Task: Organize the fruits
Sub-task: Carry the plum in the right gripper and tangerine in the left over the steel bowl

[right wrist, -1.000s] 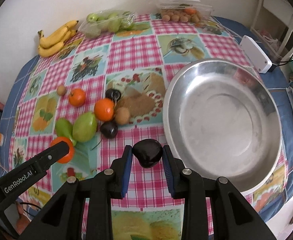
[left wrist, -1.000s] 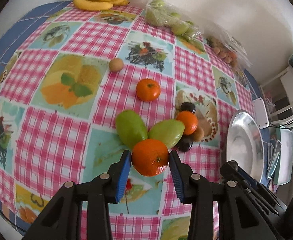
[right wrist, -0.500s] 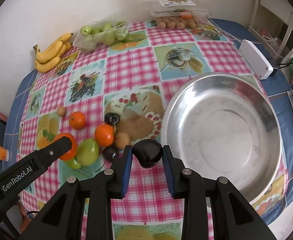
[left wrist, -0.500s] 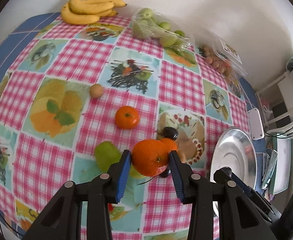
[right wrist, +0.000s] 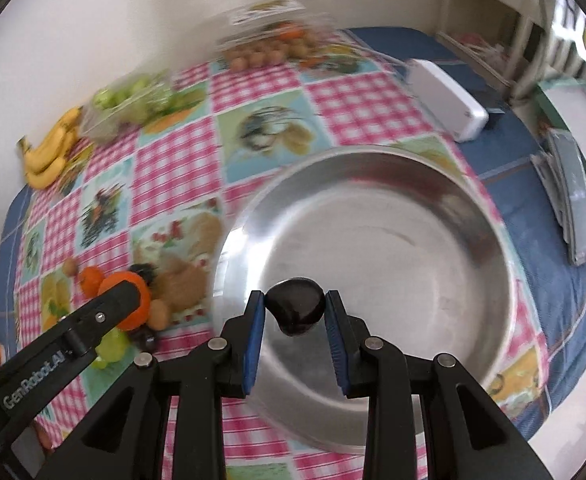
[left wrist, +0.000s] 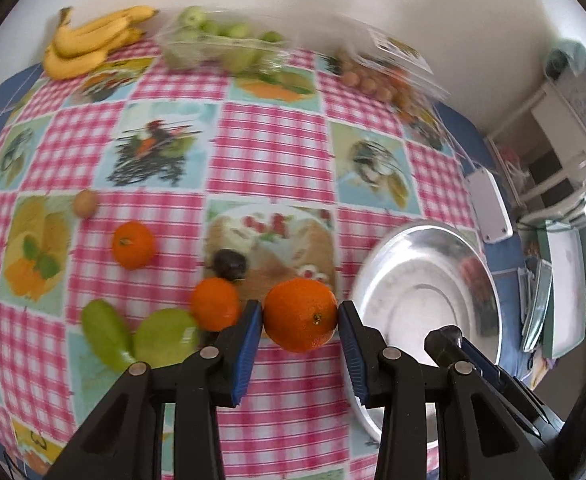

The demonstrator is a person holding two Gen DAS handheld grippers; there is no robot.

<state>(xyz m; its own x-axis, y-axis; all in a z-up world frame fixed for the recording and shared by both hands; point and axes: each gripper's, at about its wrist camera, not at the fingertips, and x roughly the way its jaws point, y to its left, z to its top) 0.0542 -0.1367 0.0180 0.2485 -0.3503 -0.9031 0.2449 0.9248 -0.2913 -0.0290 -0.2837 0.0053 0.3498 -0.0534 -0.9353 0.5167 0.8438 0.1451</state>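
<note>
Two fruits are being carried right now. The left gripper point(left wrist: 299, 330) is squeezing a big orange point(left wrist: 300, 314) between its blue pads, and the orange is hanging over the checked tablecloth point(left wrist: 273, 152), just left of the silver bowl point(left wrist: 489, 280). The right gripper point(right wrist: 295, 326) is pinching a dark plum point(right wrist: 296, 306) between its pads, and the plum is hanging over the near left part of the bowl.

Out on the cloth, more fruit is waiting to the left: two small oranges point(left wrist: 133, 244), two green fruits point(left wrist: 165, 336), another dark plum point(left wrist: 229, 264) and a little brown one point(left wrist: 84, 203). Far away by the wall, bananas point(left wrist: 89, 44) and bags of fruit are lying.

What could go wrong? Both fruits are round and smooth, so I think one could be slipping out if the pads are letting go too high; then it may be bouncing off the shiny bowl and rolling away. The two grippers are also working close together, so they could be bumping each other at the rim.
</note>
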